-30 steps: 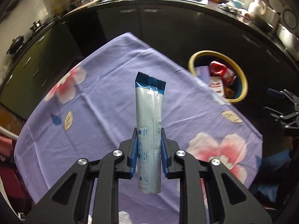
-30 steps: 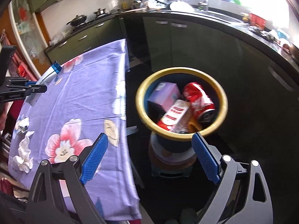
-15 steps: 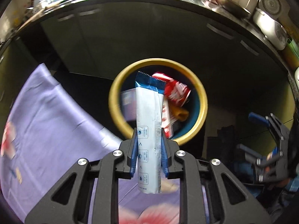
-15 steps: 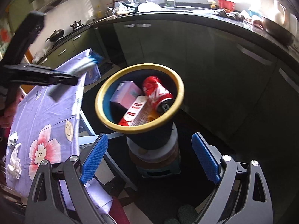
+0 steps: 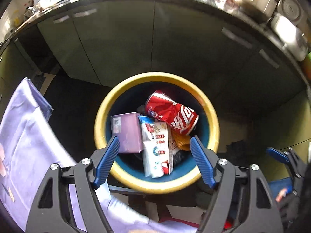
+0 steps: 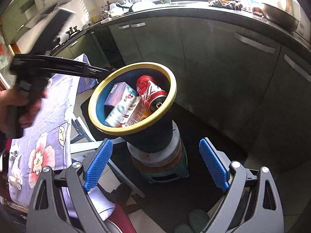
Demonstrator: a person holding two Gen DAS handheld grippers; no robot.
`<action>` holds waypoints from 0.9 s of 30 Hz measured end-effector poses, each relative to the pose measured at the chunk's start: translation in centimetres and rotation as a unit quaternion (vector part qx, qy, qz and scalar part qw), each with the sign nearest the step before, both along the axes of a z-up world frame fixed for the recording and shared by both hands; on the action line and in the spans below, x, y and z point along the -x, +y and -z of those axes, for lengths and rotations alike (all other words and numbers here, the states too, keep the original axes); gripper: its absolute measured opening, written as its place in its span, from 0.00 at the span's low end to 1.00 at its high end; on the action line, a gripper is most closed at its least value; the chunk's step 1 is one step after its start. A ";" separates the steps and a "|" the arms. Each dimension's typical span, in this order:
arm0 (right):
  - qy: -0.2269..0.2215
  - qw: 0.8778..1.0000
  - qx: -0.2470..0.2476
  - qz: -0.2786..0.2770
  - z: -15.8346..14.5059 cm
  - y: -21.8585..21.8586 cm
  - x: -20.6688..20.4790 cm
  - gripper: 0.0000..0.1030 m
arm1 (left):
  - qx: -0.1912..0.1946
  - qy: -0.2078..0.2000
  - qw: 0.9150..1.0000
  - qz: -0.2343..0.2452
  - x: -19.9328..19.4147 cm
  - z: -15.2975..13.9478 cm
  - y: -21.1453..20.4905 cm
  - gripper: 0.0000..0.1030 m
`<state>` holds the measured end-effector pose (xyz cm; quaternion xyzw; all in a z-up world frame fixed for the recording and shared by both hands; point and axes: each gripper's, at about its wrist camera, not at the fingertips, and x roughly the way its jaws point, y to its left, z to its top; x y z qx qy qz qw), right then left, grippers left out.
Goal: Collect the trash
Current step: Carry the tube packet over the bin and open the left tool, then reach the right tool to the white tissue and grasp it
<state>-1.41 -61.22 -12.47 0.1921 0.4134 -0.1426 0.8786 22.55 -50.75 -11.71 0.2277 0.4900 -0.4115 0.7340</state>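
A yellow-rimmed blue trash bin (image 5: pixel 101 124) stands beside the table. Inside lie a red cola can (image 5: pixel 171 112), a purple box (image 5: pixel 127 132) and the white-and-blue wrapper (image 5: pixel 151 149). My left gripper (image 5: pixel 154 162) is open and empty, right above the bin's near rim. In the right wrist view the bin (image 6: pixel 171 97) holds the can (image 6: pixel 150 91), the box (image 6: pixel 116 93) and the wrapper (image 6: pixel 120 108). My right gripper (image 6: pixel 155 167) is open and empty, lower and in front of the bin. The left gripper's black body (image 6: pixel 58 68) reaches over the bin's rim.
The table with the purple flowered cloth (image 5: pixel 25 145) is left of the bin; it also shows in the right wrist view (image 6: pixel 48 126). The bin stands on stacked stools (image 6: pixel 161 161). Dark kitchen cabinets (image 5: pixel 155 38) and a cluttered counter (image 6: pixel 213 7) run behind.
My left gripper opened and let go of the wrapper, which now lies in the bin. The left gripper moved in over the bin. The right gripper stayed open and shifted slightly.
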 end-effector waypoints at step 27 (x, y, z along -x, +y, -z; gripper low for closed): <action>0.024 0.963 0.048 -0.263 -3.8 20.7 -7.9 0.87 | 0.148 -0.117 0.925 -0.329 4.3 -10.3 45.3 0.82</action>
